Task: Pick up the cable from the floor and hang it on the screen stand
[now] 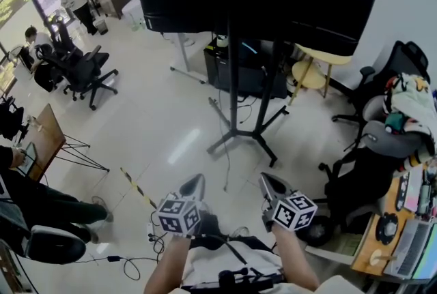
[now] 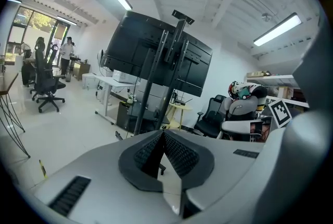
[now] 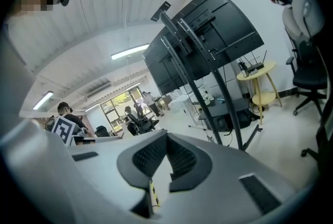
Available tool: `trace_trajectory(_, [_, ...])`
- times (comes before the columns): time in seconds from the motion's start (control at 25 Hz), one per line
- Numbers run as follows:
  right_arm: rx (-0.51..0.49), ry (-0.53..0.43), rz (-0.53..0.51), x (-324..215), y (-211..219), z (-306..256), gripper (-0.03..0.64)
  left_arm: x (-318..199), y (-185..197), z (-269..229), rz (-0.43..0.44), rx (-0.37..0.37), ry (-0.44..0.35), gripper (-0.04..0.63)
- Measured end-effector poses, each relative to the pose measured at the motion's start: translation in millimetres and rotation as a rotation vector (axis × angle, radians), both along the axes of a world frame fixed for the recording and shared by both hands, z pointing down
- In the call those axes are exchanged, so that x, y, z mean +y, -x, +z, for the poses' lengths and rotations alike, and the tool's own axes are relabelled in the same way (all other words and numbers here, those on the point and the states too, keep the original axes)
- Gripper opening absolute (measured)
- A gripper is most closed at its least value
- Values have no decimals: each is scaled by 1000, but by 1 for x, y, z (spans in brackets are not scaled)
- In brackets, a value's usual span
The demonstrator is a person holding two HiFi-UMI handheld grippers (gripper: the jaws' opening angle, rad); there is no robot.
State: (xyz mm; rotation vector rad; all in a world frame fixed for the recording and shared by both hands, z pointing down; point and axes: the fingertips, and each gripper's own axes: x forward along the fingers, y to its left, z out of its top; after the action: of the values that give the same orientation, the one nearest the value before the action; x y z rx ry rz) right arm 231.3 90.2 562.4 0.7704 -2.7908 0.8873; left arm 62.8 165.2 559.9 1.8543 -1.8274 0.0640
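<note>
Both of your tools were closed and empty. The left gripper (image 1: 194, 185) had its ribbed pads pressed together with nothing between them, and the right gripper (image 1: 272, 185) was the same. You held them side by side, well short of the screen stand (image 1: 234, 81) and pointing toward it.

The cable (image 1: 224, 170) appeared to be the thin grey line on the floor (image 1: 157, 115). It began at a small dark end piece left of the stand's base, crossed the stand's front-left leg, and trailed toward you. From the left gripper (image 2: 163, 133) view, that dark end showed low on the floor, just left of the stand's poles. The right gripper (image 3: 166, 137) view showed the stand and its screen (image 3: 208, 36), but not the cable itself. A separate tangle of dark cords lay well back from the stand, by your feet. It was probably not your target.

Expect the cable to be light, limp and smooth-skinned. Lying flat on that glossy floor, it could slide away from closing pads, and once lifted it would sag on either side of your grip. The stiffer end piece near the stand's base, or any raised bend, looked like the better place to pinch. Taking hold nearer the middle would make it hang more evenly over the stand.
</note>
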Motion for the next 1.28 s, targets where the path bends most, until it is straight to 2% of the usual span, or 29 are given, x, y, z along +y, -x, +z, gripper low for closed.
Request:
trace_trajectory(0.24, [11, -2, 0, -29, 4, -2, 0, -24, 4, 14, -4, 10, 24, 2])
trace_trajectory(0.44, [22, 23, -3, -71, 27, 6, 0, -72, 27, 28, 16, 17, 28, 2])
trace_trajectory(0.72, [-30, 15, -12, -148, 102, -12, 0, -170, 99, 32, 76, -14, 35, 2])
trace_trajectory(1.0, [48, -55, 105, -226, 180, -17, 1, -260, 169, 49, 171, -19, 66, 2])
trace_trajectory(1.16, [20, -6, 174, -269, 216, -16, 0, -310, 203, 55, 237, -31, 75, 2])
trace_trajectory(1.28, [64, 16, 194, -287, 241, -8, 0, -337, 224, 66, 281, -35, 90, 2])
